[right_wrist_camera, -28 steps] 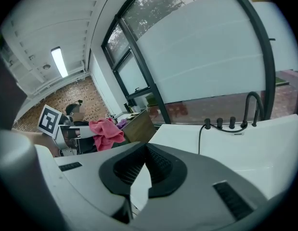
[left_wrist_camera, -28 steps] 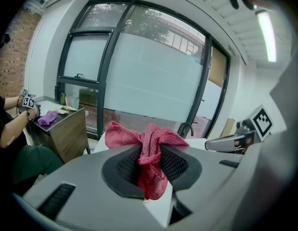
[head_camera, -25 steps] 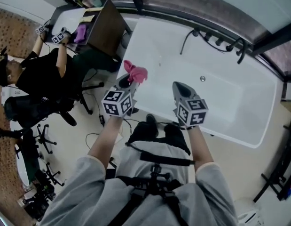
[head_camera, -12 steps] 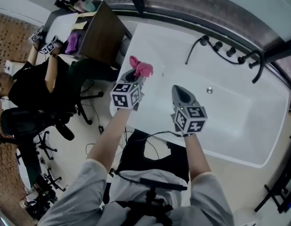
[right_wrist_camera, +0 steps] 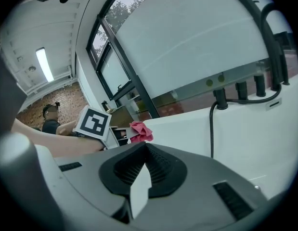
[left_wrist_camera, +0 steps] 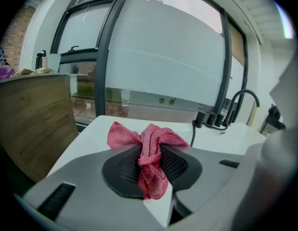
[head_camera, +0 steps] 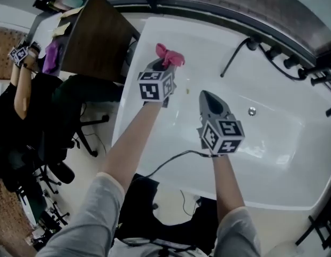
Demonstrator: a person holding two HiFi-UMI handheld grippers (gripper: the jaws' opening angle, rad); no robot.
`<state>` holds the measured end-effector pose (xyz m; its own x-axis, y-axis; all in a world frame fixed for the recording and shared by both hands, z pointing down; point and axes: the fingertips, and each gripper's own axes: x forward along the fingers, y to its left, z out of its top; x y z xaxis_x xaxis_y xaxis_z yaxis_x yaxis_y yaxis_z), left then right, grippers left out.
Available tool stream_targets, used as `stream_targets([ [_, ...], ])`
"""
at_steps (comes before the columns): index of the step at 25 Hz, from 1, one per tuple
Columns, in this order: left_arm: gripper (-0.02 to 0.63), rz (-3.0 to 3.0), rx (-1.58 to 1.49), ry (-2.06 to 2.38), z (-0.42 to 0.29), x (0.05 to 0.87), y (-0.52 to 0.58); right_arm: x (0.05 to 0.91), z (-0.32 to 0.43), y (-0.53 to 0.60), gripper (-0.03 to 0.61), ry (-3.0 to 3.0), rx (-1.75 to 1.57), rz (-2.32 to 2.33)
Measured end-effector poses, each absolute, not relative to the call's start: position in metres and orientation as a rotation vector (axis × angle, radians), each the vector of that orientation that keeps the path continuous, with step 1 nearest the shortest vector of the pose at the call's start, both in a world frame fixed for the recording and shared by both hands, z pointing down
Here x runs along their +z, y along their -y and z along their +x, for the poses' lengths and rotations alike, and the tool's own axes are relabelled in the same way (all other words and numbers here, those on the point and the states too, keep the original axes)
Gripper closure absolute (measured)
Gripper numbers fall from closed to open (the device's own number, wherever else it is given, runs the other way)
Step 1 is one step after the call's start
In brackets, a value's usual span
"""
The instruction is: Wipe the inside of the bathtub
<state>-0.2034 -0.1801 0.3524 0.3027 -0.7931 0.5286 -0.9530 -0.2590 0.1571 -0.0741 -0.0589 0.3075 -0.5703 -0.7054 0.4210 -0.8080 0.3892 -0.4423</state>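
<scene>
the left gripper [head_camera: 165, 66], clamped on the pink cloth [head_camera: 170, 54], has advanced past the rim over the bathtub [head_camera: 272, 143] basin at 11 o'clock. the right gripper [head_camera: 207, 97] is closed and empty. wiping looks about to begin.

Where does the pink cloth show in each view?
Head view: upper centre, pink cloth at the tip of the left tongs, over the bathtub.
Left gripper view: centre, clamped between the jaws.
Right gripper view: left of centre, small, beside the marker cube.
Shared landmark: the black hose fitting on the bathtub's rim.
</scene>
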Motion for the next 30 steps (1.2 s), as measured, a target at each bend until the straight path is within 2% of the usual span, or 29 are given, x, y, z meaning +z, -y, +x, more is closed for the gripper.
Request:
stream_targets([
  [9,0.526,2.085,0.545,1.643,-0.223,0.443,0.270,0.400,-0.096,0.114,0.569,2.476,0.905,1.318],
  [14,0.526,2.063,0.570,1.704,-0.232,0.465,0.295,0.425,-0.092,0.124,0.569,2.488,0.904,1.310],
  [24,0.529,2.054,0.547,1.726,-0.207,0.476,0.315,0.432,-0.053,0.127,0.569,2.467,0.897,1.372],
  [30,0.529,2.111,0.580,1.634,-0.160,0.499,0.303,0.447,-0.038,0.127,0.569,2.431,0.920,1.402],
])
